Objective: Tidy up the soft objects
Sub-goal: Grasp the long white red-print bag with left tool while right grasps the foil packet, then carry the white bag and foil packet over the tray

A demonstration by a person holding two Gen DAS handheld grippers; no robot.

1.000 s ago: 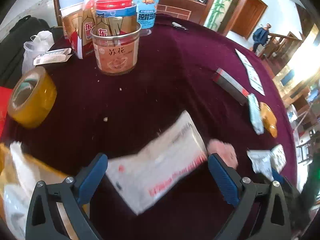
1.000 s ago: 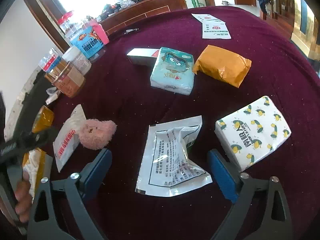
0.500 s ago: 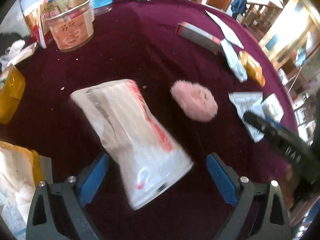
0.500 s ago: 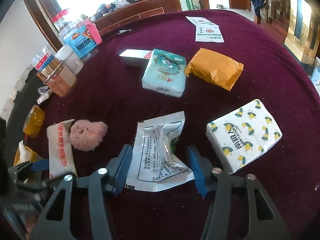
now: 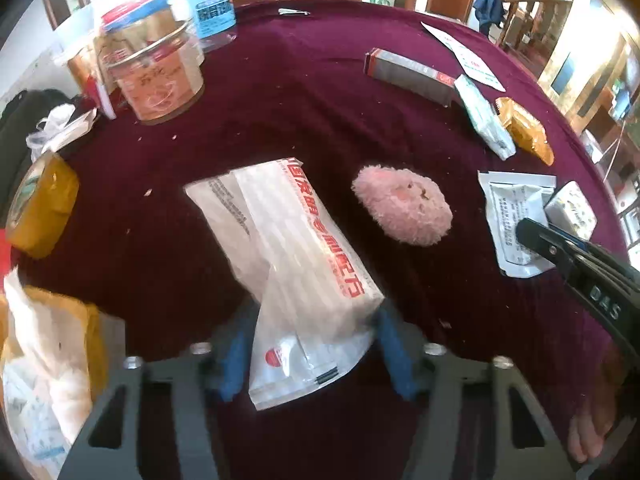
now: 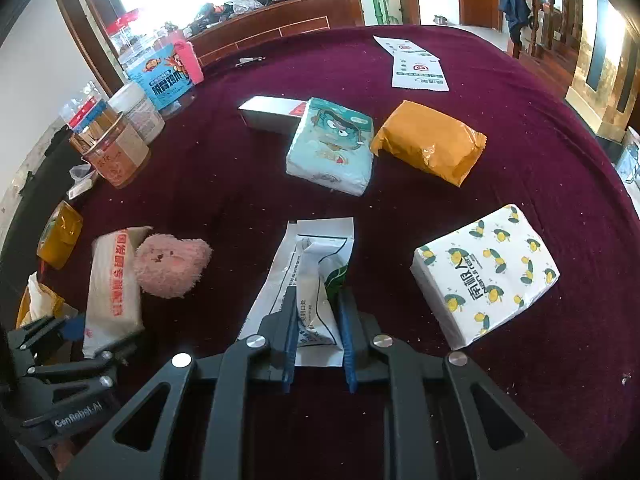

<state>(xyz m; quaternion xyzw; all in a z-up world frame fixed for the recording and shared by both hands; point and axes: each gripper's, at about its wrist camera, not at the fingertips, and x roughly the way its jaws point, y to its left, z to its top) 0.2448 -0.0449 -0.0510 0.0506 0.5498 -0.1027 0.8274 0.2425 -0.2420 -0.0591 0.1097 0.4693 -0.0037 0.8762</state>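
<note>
Jaws of the left gripper (image 5: 310,354) have just been closing and now press both sides of a white tissue pack with red lettering (image 5: 296,264), which lies on the maroon tablecloth (image 5: 312,92). A pink plush toy (image 5: 402,205) sits just beside that pack. The right gripper (image 6: 318,332) has likewise just been closing, and its blue pads pinch the near end of a crumpled white pouch (image 6: 310,276). A lemon-print tissue pack (image 6: 486,276) lies near it on the right.
</note>
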